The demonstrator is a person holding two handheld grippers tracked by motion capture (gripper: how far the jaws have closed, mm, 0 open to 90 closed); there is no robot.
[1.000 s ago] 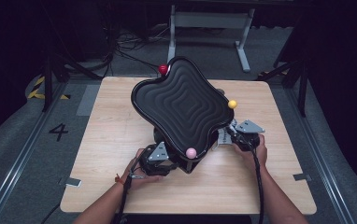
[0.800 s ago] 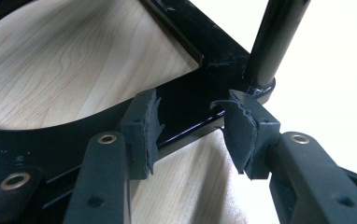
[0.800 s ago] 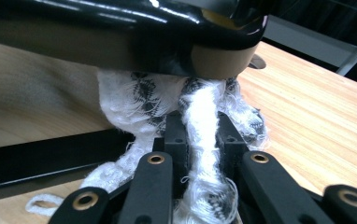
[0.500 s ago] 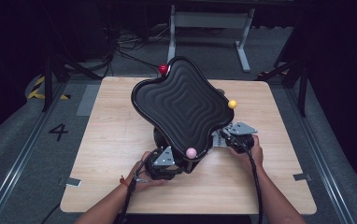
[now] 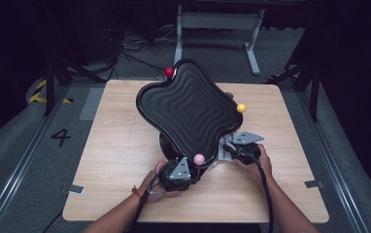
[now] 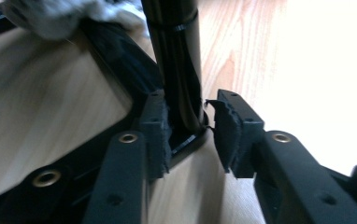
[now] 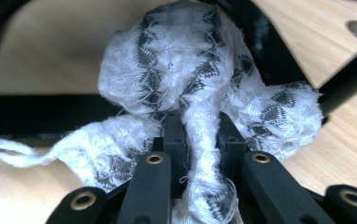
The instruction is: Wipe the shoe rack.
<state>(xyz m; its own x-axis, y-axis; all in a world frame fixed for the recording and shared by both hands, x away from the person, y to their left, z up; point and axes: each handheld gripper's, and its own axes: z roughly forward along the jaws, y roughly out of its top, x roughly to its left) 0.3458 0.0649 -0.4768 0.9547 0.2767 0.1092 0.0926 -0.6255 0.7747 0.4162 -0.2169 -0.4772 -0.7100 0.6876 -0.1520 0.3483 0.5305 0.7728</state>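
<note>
A white cloth with a grey woven pattern (image 7: 204, 88) is bunched under the tilted black wavy-topped board (image 5: 188, 109), a place the high view hides behind that board; the right gripper view shows it pinched firmly between the right gripper (image 7: 203, 135) jaws, against the board's black frame. In the left gripper view a corner of the cloth (image 6: 60, 16) lies farther off, and the left gripper (image 6: 188, 128) jaws, just closing, straddle a black upright post (image 6: 174, 60), one pad touching it, the other just clear. All sits near the front of the wooden table (image 5: 115, 145).
</note>
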